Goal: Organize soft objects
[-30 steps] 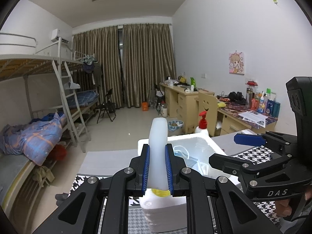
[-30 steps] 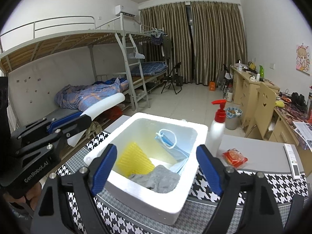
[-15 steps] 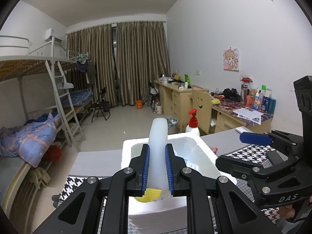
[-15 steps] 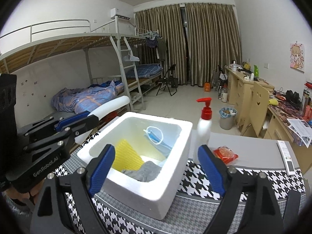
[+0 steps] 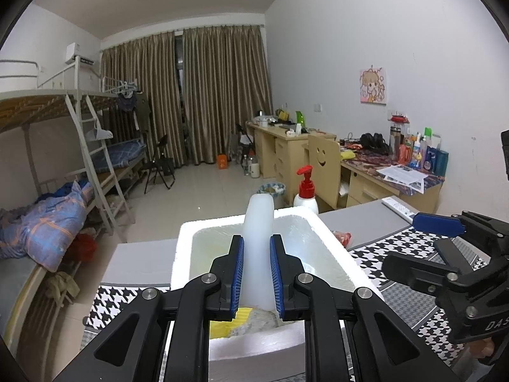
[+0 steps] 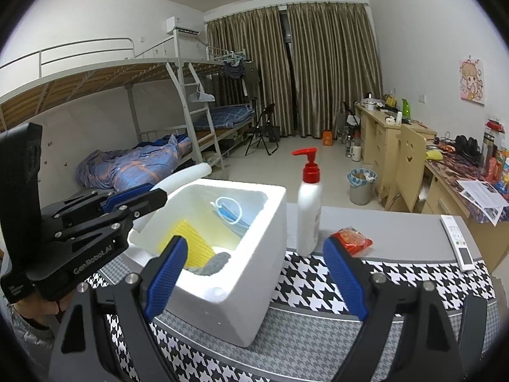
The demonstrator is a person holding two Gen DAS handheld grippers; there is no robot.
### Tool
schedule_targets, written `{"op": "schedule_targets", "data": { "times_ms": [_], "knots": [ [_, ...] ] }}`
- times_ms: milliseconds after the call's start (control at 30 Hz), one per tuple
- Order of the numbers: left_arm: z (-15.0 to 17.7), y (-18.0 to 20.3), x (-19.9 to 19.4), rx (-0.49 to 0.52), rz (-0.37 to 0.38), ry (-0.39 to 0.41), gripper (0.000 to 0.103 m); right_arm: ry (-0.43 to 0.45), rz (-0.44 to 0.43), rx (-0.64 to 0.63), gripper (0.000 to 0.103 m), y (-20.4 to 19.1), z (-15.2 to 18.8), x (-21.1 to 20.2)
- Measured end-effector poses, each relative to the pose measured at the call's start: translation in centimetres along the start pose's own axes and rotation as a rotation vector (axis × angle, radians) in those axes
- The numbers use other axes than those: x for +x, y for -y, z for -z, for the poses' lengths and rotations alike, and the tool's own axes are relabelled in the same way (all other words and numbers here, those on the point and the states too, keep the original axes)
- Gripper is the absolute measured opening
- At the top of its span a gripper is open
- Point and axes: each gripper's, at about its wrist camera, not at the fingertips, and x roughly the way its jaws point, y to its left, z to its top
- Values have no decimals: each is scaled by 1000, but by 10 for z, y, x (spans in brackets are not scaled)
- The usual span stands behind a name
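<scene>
Two hand-held tools work above a tabletop [image 6: 381,222] covered partly by a black-and-white houndstooth cloth [image 6: 318,273]. The left tool [image 5: 257,273] is clamped on a pale, translucent soft strip [image 5: 258,222], which stands up between its blue pads and pokes out past the tips. The strip hangs over the near left part of an open white foam box [image 6: 261,254]; seen from the right wrist, its end reaches just above the box's left rim.

Inside the box lie a yellow ribbed cloth [image 6: 187,248], a grey cloth [image 6: 213,262] and a blue face mask [image 6: 230,215] against the far wall.

The right tool [image 6: 254,272] has its pads wide apart with nothing between them, low over the box's near right corner.

Just right of the box stands a white pump bottle with a red top [image 6: 308,210], then a red snack packet [image 6: 351,238]. A white remote [image 6: 458,242] lies near the tabletop's right edge. Between the packet and the remote the grey tabletop is bare.
</scene>
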Motion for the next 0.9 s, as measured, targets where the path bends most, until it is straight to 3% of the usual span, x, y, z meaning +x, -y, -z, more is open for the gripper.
{"op": "schedule_targets", "data": {
  "times_ms": [233,267,367,400,900],
  "knots": [
    [2,1,15,10,-7,-39,25,2,15,14,90,7,3,-5],
    [3,2,16,9,-18,-45,31,4,17,17,90,7,5,-6],
    [5,1,18,4,-38,-49,76,5,19,23,90,10,5,-7],
    [6,0,16,-5,-41,-45,83,5,21,24,90,10,6,-8],
    [0,-4,-8,-38,-70,22,99,26,25,17,90,9,7,-18]
  ]
}}
